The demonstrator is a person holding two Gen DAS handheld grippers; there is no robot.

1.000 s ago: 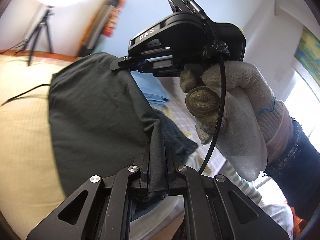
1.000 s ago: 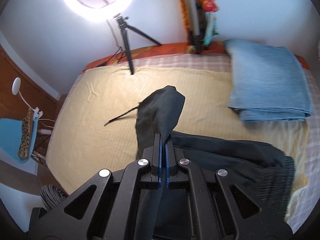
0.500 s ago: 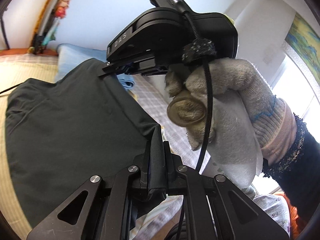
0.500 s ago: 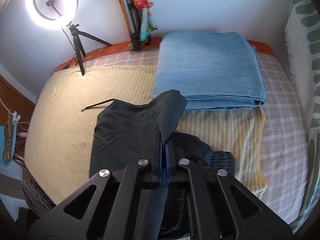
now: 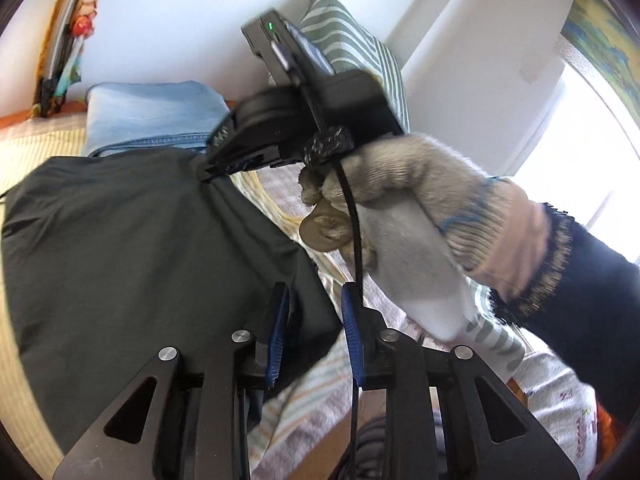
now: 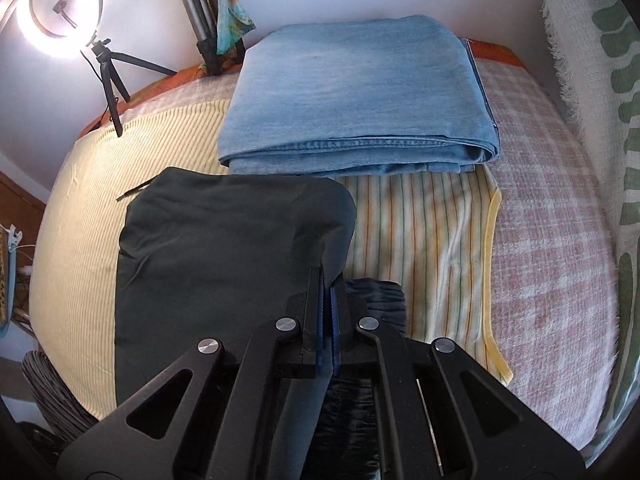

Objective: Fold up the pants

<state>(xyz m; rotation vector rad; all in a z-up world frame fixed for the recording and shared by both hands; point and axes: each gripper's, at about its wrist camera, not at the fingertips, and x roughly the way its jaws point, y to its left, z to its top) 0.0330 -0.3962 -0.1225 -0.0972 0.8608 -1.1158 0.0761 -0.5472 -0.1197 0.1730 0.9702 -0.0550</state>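
Across the frame's centre left, our dark pants now lie folded over the striped yellow sheet, no longer lifted; our right gripper pinches their corner, while our left gripper has just been opening, fabric loose between.

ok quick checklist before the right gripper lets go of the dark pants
1. Left gripper let go: ok, jaws just opened, pads apart, cloth loose between them.
2. Right gripper gripping the pants: ok, shut on the corner.
3. Folded layer flat: ok, smooth on top.
4. Clear of the folded jeans: ok, a strip of bed shows between.
5. Waistband covered: not ok, it pokes out beside the fold.
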